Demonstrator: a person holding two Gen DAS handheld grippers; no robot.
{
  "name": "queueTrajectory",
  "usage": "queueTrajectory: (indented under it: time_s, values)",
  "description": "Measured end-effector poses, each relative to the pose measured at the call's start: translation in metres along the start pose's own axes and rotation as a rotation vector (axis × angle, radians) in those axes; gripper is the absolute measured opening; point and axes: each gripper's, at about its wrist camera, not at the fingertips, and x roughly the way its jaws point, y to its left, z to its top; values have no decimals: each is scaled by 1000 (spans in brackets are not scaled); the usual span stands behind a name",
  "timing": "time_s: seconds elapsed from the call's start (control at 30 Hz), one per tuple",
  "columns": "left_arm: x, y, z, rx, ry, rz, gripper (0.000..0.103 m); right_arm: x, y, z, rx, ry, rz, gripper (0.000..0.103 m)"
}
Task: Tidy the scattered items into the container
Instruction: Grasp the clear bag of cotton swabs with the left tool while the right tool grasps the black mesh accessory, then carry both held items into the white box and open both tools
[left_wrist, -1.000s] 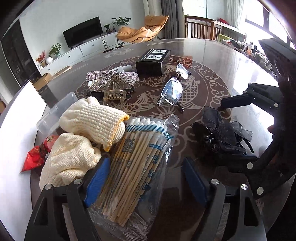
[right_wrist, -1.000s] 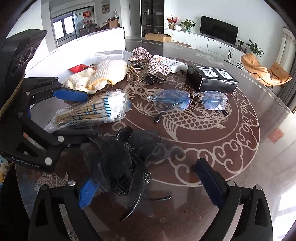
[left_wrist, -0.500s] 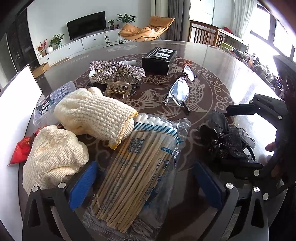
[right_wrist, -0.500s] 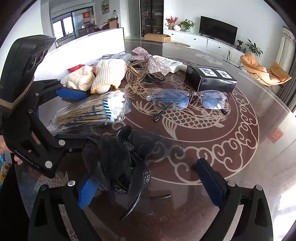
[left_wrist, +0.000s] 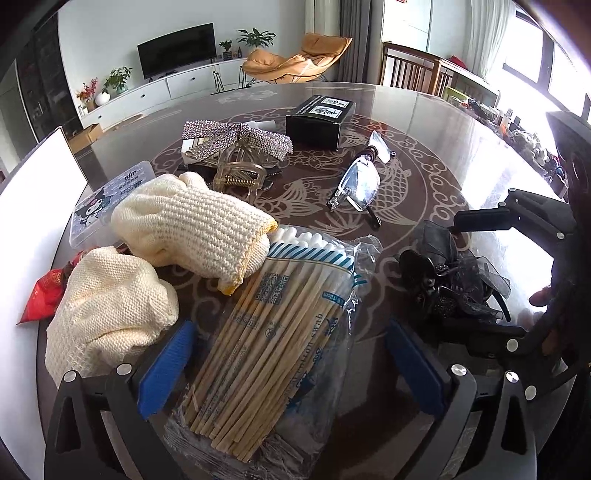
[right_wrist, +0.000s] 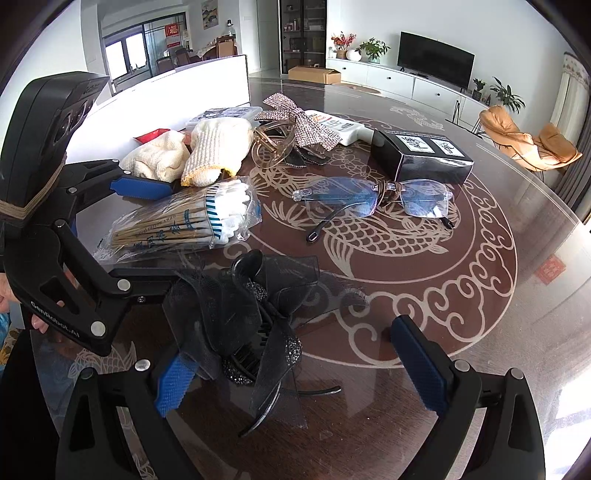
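Note:
A clear bag of cotton swabs (left_wrist: 280, 317) lies on the glass table between the blue pads of my left gripper (left_wrist: 290, 369), which stands wide open; neither pad presses on it. From the right wrist view the same left gripper (right_wrist: 173, 232) straddles the swab bag (right_wrist: 184, 225). My right gripper (right_wrist: 295, 373) is open around a black tulle hair clip (right_wrist: 243, 314), whose bow brushes the left pad. Two cream knit gloves (left_wrist: 192, 225) lie just left of the swabs. A clear lidded box (left_wrist: 110, 199) sits behind the gloves.
Rimless glasses (right_wrist: 373, 195), a black carton (right_wrist: 421, 155), a rhinestone bow clip (left_wrist: 236, 136), an amber claw clip (left_wrist: 240, 177), a white tube (right_wrist: 340, 127) and a red packet (left_wrist: 44, 295) are scattered over the table. A white board (left_wrist: 29, 192) stands at its left edge.
The left gripper's jaws have spread wider, its left pad coming off the swab bag, and its view has rolled slightly. The right gripper and the black clip have stayed put.

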Motion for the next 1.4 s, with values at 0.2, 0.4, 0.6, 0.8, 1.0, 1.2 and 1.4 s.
queueTrajectory:
  time_s: [0.2,0.4,0.6,0.8,1.0,1.2,1.4]
  values:
    - [-2,1,-1,1,-2,-1,103,0,0,0,0,0,0,98]
    - [-2,2,0,11,2,-5,103,0,0,-1,2,0,1,98]
    - [0,0,3,44,1,-30,103,-2,-1,-2,3,-1,-1,98]
    - [-3,-7,8,104,-26,-72,78,0,-3,2,12,-2,6,97]
    - [-14,-8,8,44,-1,-105,36,-13,-16,0,96,-31,45,37]
    - [-43,-23,-14,-56,-41,-108,35,-52,-26,-21,188,-84,74,37]
    - [-66,-37,-18,-135,-101,-112,35,-72,-23,-22,204,-84,93,37]
